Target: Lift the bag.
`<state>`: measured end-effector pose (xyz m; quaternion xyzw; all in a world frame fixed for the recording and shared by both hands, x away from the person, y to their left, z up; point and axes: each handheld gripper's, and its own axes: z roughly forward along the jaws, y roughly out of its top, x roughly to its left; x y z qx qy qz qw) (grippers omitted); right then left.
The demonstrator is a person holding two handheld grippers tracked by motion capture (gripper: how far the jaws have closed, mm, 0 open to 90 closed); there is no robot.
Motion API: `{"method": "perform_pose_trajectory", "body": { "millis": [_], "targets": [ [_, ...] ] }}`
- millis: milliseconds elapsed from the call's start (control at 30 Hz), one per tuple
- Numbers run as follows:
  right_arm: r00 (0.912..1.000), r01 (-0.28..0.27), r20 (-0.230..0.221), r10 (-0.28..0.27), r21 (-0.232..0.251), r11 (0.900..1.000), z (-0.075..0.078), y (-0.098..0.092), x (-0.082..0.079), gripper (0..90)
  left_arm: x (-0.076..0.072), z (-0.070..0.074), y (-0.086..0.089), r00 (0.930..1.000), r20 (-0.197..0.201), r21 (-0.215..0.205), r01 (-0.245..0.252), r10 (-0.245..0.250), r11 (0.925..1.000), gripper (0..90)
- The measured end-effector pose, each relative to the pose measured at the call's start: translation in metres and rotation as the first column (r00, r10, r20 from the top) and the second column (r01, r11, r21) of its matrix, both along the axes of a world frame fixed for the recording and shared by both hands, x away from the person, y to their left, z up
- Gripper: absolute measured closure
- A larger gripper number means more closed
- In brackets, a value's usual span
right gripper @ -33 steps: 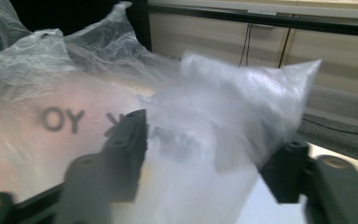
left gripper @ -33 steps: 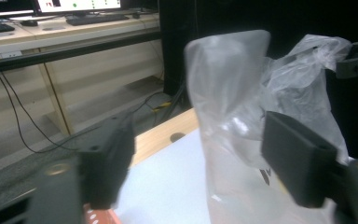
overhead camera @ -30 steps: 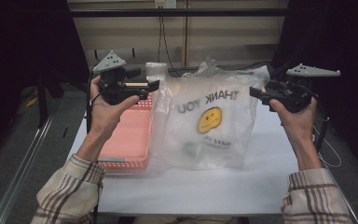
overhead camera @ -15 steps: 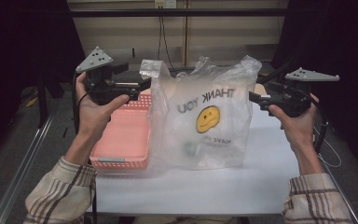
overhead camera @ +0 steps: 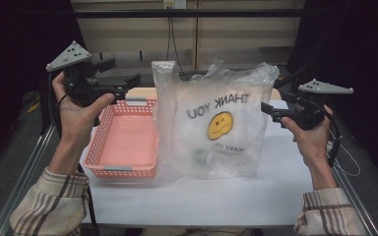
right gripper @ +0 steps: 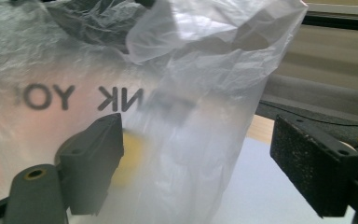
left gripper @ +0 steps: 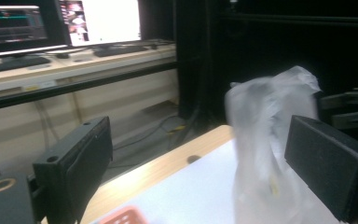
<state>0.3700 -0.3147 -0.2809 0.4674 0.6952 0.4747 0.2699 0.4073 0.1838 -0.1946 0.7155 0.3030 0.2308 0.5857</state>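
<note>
Both grippers have just been opening: the left gripper point(overhead camera: 137, 78) backs off left of the bag point(overhead camera: 216, 128), the right gripper point(overhead camera: 265, 108) spreads empty-jawed at its right edge, so the bag stands released.

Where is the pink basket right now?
In the high view the pink basket sits on the table's left part, right beside the plastic bag.

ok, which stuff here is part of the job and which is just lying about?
In the job:
- clear plastic bag, standing on the table
- left tongs, open, off the bag
- right tongs, open at the bag's edge

Lying about:
- pink basket, left of the bag
- monitors and keyboard on the far desk
</note>
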Motion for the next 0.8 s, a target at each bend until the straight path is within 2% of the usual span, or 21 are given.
{"method": "perform_pose_trajectory", "body": {
  "millis": [67,133,233,400,533,633,667,800],
  "targets": [
    [1.0,0.004,0.004,-0.004,0.001,1.0,-0.004,-0.001,-0.004,17.5,-0.002,-0.007,0.006,0.9999,-0.002,0.026,-0.013,0.013,0.9996,7.5],
    [1.0,0.006,0.006,-0.006,0.001,1.0,-0.008,-0.001,-0.007,17.2,-0.007,-0.02,0.009,0.9993,-0.005,0.054,-0.037,0.037,0.9979,7.5],
    [1.0,0.007,0.002,-0.007,-0.007,1.0,-0.016,0.0,-0.014,15.6,-0.012,-0.04,0.01,0.9991,-0.028,0.096,-0.029,0.032,0.9949,7.5],
    [0.9999,0.015,-0.006,-0.015,-0.005,1.0,-0.03,0.006,-0.03,13.9,-0.021,-0.07,0.003,0.9978,-0.066,0.144,-0.002,0.011,0.9896,5.2],
    [0.9997,0.02,-0.015,-0.02,-0.008,1.0,-0.039,0.008,-0.039,12.9,-0.029,-0.086,0.002,0.995,-0.098,0.137,0.029,-0.016,0.9902,4.4],
    [0.9991,0.026,-0.033,-0.027,-0.028,0.999,-0.054,0.01,-0.046,13.0,-0.035,-0.1,0.002,0.9921,-0.125,0.135,0.029,-0.012,0.9904,4.5],
    [0.9991,0.026,-0.033,-0.027,-0.028,0.999,-0.054,0.01,-0.046,13.0,-0.038,-0.104,0.002,0.9905,-0.137,0.131,0.029,-0.01,0.9909,4.5],
    [0.9976,0.045,-0.051,-0.047,-0.031,0.999,-0.071,0.01,-0.059,13.3,-0.046,-0.121,0.004,0.9857,-0.168,0.123,0.039,-0.018,0.9917,4.3]
  ]
}}
